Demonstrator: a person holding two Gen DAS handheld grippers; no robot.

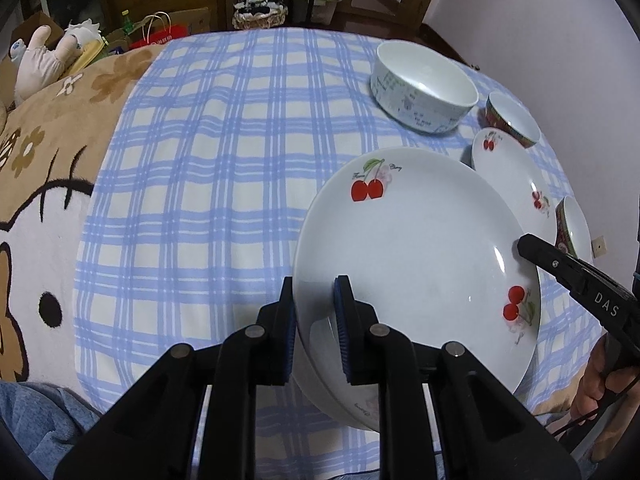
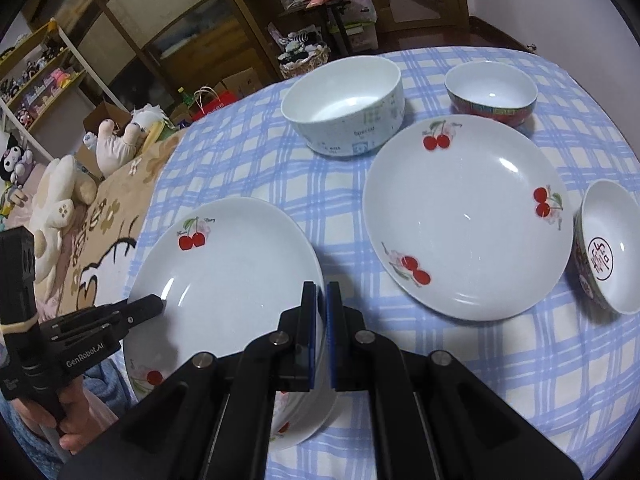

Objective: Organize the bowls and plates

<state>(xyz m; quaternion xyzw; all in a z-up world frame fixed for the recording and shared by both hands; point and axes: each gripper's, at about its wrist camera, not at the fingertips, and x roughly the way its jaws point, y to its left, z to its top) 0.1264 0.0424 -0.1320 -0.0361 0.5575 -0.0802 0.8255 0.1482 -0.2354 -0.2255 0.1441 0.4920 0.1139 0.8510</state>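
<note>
A white cherry-print plate hangs a little above the blue checked cloth, held from both sides. My left gripper is shut on its near-left rim, one pad above and one below. My right gripper is shut on the opposite rim; its tip shows in the left wrist view. A second cherry plate lies flat to the right. Behind it stand a large white bowl and a small red-banded bowl. Another small bowl lies tilted at the far right.
A brown cartoon blanket with plush toys lies left of the cloth. Shelves and a cabinet stand behind. A hand grips the left tool's handle. Bare cloth stretches left of the held plate.
</note>
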